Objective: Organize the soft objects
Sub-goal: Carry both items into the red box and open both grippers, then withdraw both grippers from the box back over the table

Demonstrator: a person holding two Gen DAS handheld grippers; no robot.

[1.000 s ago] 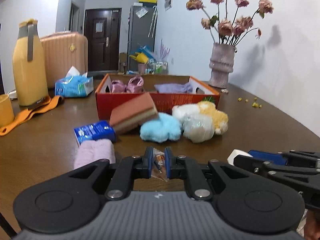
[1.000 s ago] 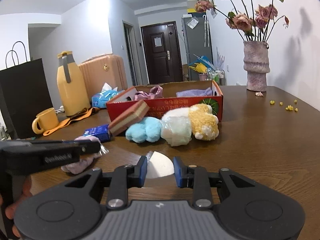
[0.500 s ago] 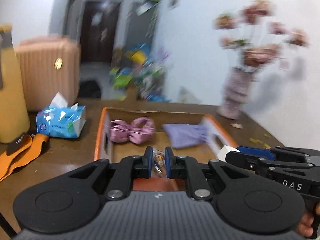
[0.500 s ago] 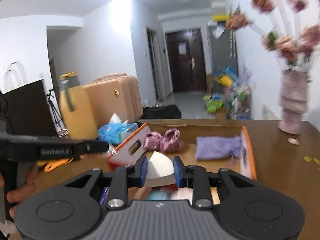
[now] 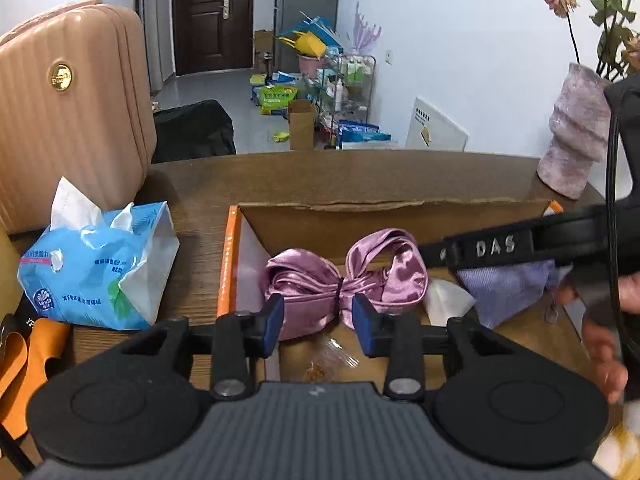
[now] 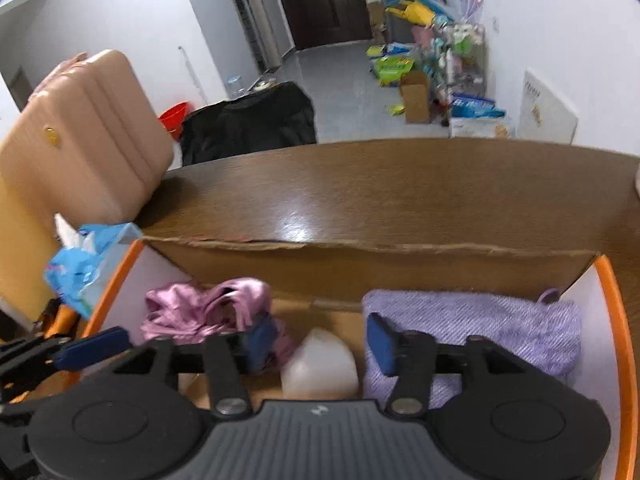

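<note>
**Both hand-held grippers spread wide over the cardboard box**

The left hand-held gripper (image 5: pixel 318 320) hangs above the near left part of the cardboard box (image 5: pixel 384 210), its blue-padded fingers apart and gripping nothing. Directly below the gap, on the box floor, lies a small clear packet (image 5: pixel 330 358). Just ahead of the fingertips sits the pink satin bow (image 5: pixel 344 280), tied at the middle by a dark band.

The right hand-held gripper (image 6: pixel 320 338) is likewise spread, empty, over the middle of the box. Between and below its fingers lies a white rounded wedge (image 6: pixel 320 366), resting on the box floor and free of both pads. The bow (image 6: pixel 208 312) is to the left of this gripper, partly behind the left finger. The lavender knitted cloth (image 6: pixel 480 328) lies flat to its right, running under the right finger to the box's orange-edged right wall.

Outside the box, to the left of the left gripper, a blue tissue pack (image 5: pixel 96 268) stands on the counter (image 6: pixel 380 196). A pink suitcase (image 5: pixel 68 100) is beyond it.
</note>
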